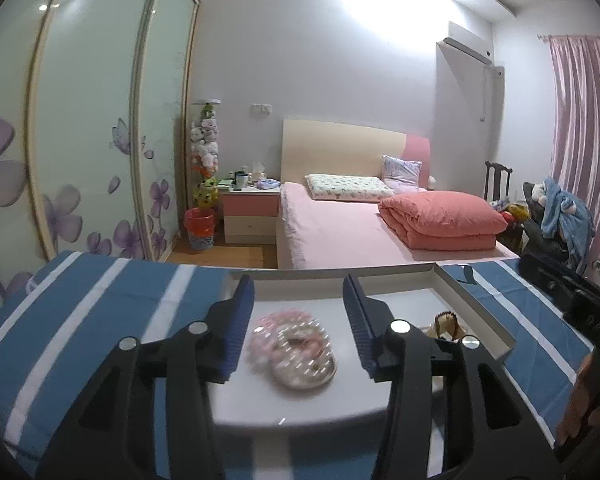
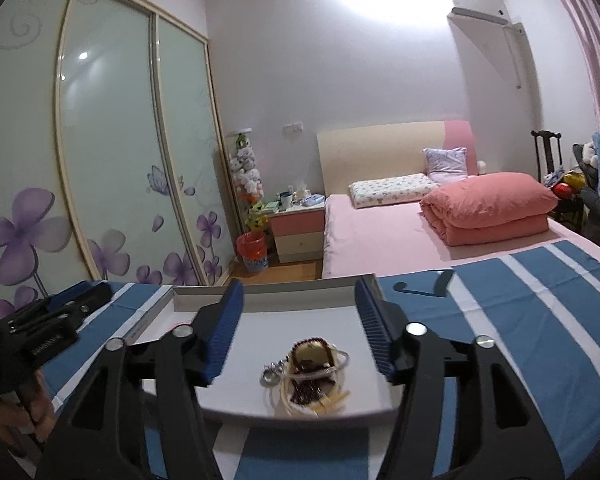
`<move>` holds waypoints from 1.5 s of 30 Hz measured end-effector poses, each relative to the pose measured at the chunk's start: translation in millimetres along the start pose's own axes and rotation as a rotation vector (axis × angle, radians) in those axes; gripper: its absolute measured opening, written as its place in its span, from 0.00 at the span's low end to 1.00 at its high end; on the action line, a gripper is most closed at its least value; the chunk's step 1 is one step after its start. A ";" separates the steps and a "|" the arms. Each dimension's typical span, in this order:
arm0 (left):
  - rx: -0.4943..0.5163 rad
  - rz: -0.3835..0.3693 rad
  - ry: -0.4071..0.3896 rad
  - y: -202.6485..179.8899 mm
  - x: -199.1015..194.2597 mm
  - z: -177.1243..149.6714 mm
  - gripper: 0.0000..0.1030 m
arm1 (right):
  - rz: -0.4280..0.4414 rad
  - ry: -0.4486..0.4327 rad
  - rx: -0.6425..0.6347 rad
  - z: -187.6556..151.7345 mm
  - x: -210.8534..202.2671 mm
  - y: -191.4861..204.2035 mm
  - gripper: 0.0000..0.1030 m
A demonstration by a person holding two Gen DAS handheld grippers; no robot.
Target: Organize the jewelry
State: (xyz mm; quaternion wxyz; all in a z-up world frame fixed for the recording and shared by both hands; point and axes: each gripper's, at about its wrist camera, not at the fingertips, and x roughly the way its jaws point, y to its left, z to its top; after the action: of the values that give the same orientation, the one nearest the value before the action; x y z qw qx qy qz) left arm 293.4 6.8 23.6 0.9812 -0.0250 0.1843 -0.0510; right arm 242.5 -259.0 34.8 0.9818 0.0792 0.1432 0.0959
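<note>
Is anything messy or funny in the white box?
The brown and gold jewelry lies in a tangled heap in the white tray, strands crossing. The pink bracelets overlap in a blurred pile. Nothing looks spilled or broken.

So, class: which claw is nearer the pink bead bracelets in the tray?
Left. The left claw straddles the pink bead bracelets, jaws open; the right claw sits over the dark jewelry pile beside them.

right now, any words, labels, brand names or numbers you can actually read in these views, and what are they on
No text can be read in either view.
Left gripper body: a small pale printed line, too blurred to read.
Right gripper body: faint pale marks, too blurred to read.
White tray, jewelry pile and pink bracelets: no lettering visible.
</note>
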 end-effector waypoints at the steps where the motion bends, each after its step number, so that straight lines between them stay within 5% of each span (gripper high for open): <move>1: -0.001 0.009 -0.002 3.5 -7.8 -1.4 0.50 | -0.002 -0.004 0.000 -0.4 -5.5 0.3 0.64; 9: 0.004 0.143 -0.036 23.7 -84.1 -26.6 0.83 | -0.017 0.020 0.001 -20.9 -55.2 14.7 0.89; 16: 0.058 0.196 -0.051 8.5 -127.8 -54.7 0.95 | -0.047 0.056 -0.050 -40.7 -75.1 32.7 0.94; 24: 0.048 0.165 -0.038 1.5 -142.6 -64.9 0.96 | -0.053 0.014 -0.128 -56.4 -98.1 46.4 0.94; 45: 0.046 0.159 -0.034 -4.9 -147.1 -68.9 0.96 | -0.043 0.025 -0.094 -64.0 -101.1 40.6 0.94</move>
State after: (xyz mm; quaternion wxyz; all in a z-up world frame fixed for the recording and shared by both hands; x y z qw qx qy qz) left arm 131.5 15.9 12.7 0.9855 0.0116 0.1679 0.0231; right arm 121.7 -232.7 8.6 0.9844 0.0286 0.1527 0.0824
